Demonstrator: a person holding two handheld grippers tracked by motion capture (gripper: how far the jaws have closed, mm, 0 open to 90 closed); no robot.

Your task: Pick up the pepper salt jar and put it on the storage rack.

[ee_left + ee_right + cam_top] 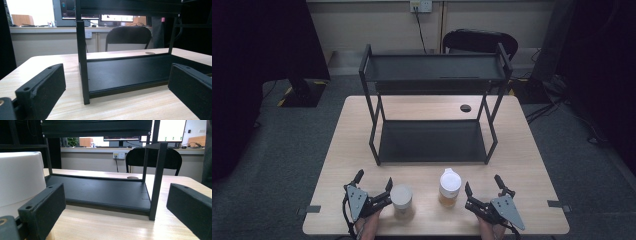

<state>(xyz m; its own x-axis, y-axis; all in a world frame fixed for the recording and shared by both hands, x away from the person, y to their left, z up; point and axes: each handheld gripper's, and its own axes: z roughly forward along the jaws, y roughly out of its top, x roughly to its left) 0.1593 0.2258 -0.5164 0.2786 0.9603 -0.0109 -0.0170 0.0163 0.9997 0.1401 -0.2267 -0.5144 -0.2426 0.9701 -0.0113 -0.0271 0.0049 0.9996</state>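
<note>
Nothing grasped yet. Left hand-held gripper (374,180) released, just beside grey-lidded jar (402,200). Right hand-held gripper (482,184) released, just beside white-capped bottle (449,187). Both containers on surface (532,165), before empty black shelf rack (432,141). Grasping and likely shelving left.

No text, label, brand or number is legible anywhere.
</note>
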